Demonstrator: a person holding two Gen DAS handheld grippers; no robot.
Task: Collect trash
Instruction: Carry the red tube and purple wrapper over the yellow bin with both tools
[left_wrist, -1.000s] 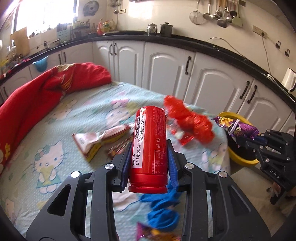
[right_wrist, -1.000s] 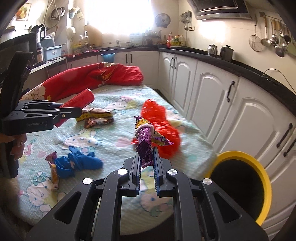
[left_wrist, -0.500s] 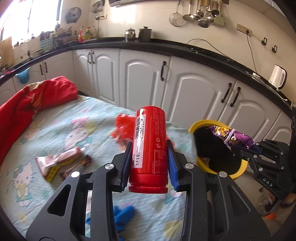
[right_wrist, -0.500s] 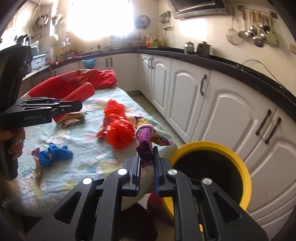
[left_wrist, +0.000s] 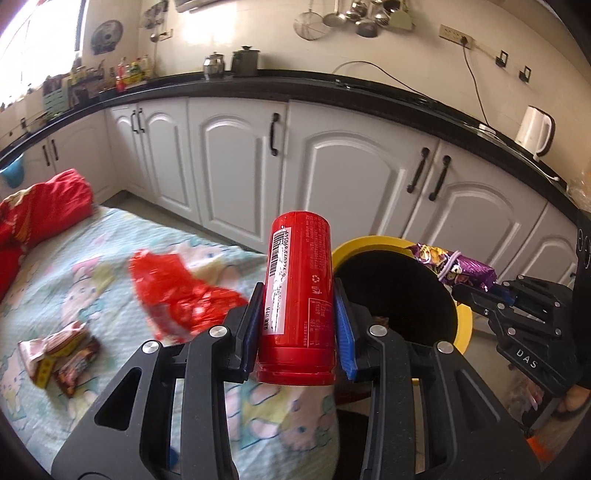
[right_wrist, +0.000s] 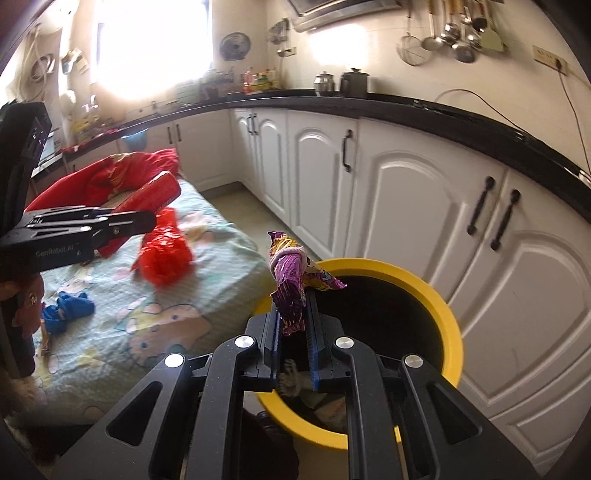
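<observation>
1. Red can (left_wrist: 297, 291) pinched upright in left tongs (left_wrist: 298, 325), just left of the yellow bin (left_wrist: 464, 325).
2. Purple wrapper (right_wrist: 291, 284) pinched in right tongs (right_wrist: 293, 332), over the bin's rim.
3. Only the right wrist view shows litter inside the bin and the blue rag (right_wrist: 70, 308).
4. Only the left wrist view shows snack packets (left_wrist: 59, 350) on the bed (left_wrist: 110, 369).
5. White cabinets (left_wrist: 354, 184) stand behind the bin.

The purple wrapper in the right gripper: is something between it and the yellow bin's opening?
Nothing visible is. The purple wrapper is clamped in the right gripper at the near rim of the yellow bin, whose mouth is uncovered.
</observation>
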